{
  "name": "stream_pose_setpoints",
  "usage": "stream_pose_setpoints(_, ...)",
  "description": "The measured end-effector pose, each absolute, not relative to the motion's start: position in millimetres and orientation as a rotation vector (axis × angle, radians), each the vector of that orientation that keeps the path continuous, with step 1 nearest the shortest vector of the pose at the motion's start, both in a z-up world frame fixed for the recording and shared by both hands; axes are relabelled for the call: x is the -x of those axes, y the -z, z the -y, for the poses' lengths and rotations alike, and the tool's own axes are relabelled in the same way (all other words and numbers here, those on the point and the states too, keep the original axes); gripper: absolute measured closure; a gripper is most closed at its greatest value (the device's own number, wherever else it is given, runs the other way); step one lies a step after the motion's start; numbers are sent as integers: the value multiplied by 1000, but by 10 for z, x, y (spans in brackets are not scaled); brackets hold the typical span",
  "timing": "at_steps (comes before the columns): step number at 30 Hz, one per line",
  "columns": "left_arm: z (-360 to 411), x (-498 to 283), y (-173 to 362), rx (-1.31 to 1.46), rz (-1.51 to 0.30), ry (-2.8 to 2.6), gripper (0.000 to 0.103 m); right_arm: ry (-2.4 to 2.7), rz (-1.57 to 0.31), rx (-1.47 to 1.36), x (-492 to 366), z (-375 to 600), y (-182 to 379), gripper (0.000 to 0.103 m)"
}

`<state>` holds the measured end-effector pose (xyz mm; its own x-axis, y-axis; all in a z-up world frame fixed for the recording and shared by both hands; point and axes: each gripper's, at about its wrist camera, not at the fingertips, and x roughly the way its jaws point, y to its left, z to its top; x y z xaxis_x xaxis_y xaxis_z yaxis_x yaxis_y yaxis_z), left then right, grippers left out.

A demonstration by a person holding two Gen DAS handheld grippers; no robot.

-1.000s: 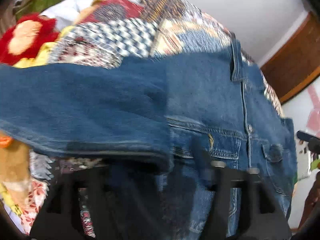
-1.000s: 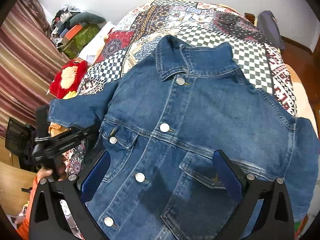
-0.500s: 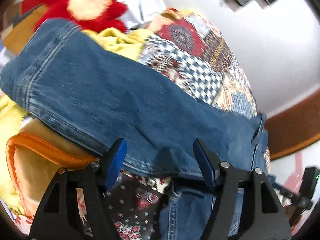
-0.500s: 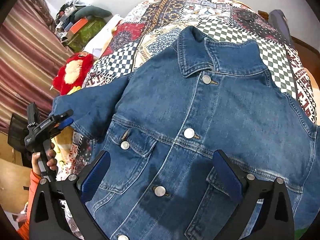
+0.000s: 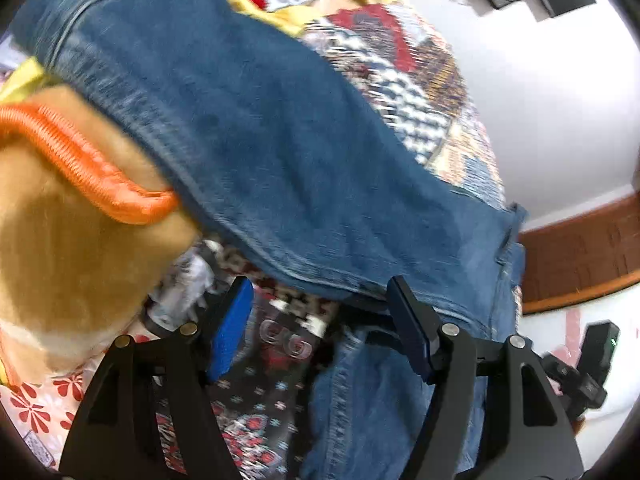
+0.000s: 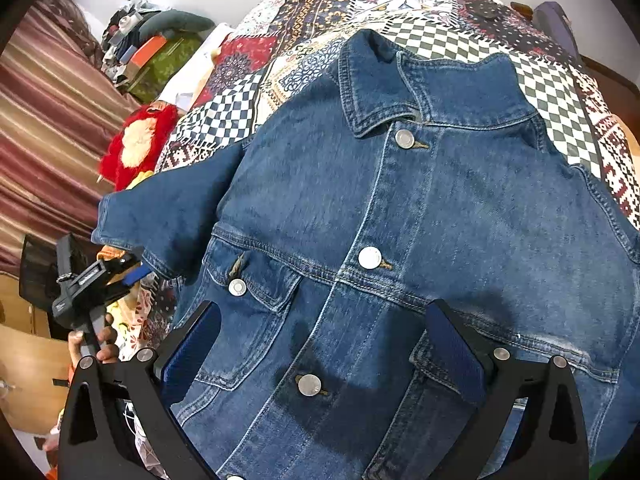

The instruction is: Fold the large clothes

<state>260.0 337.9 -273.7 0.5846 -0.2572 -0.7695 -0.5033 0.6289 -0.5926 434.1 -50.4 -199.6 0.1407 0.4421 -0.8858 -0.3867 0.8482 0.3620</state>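
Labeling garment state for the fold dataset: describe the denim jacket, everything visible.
The denim jacket is mid-blue with lighter stitching and worn seams. It lies front up, buttoned with metal buttons, collar away from the camera, on a patchwork bedspread. Two flap chest pockets show. One short sleeve sticks out flat over the bed's edge, resting on an orange-trimmed cushion. Neither open gripper visibly grips it.

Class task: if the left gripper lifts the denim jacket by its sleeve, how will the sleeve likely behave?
The sleeve will probably sag rather than stay straight: it already drapes over the bed edge. The denim jacket looks thick with heavy seams, so it likely drags. The left gripper is open, nothing pinched.
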Motion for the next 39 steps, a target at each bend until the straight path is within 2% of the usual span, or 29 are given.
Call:
stream_pose_setpoints(2,-3485,-2630,2777,939,-956,-202,35,-603,-1299,-54,-4337,503,2000,1)
stream_pose_setpoints(4,-3612,-2698,2797,993,-929,-204,41,-605,-1299,-52,-4329,504,2002,1)
stream_pose_setpoints(6,-3671,-2762,2772,1010,-912,-207,54,-600,-1301,-47,-4329,519,2016,1)
stream_pose_setpoints(9,-3630,-2957,2623,871,-919,-287,71,-580,-1307,-31,-4344,547,2057,1)
stream_pose_setpoints(10,-3586,-3006,2592,827,-929,-309,74,-571,-1308,-28,-4350,561,2067,1)
stream_pose_setpoints(12,-3440,-3134,2446,674,-948,-361,88,-566,-1312,-26,-4363,586,2070,1)
stream_pose_setpoints(16,-3099,-3243,1899,436,-863,-356,91,-559,-1285,-15,-4351,665,1993,1)
stream_pose_setpoints(17,-3002,-3256,1730,402,-831,-334,96,-553,-1268,-7,-4341,692,1956,1)
stream_pose_setpoints(22,-2406,-3358,1032,317,-721,-158,96,-534,-1212,-22,-4355,876,1771,1)
stream_pose_setpoints(27,-1595,-3565,798,265,-716,42,96,-511,-1158,-60,-4354,1159,1539,1)
stream_pose_setpoints(30,-1089,-3686,951,211,-781,133,96,-478,-1116,-79,-4325,1392,1410,1)
stream_pose_setpoints(37,-183,-3799,1895,127,-1082,266,96,-404,-1101,-65,-4267,1803,1319,1)
stream_pose_setpoints(39,-47,-3750,2109,77,-1140,256,88,-384,-1094,-42,-4226,1860,1325,1)
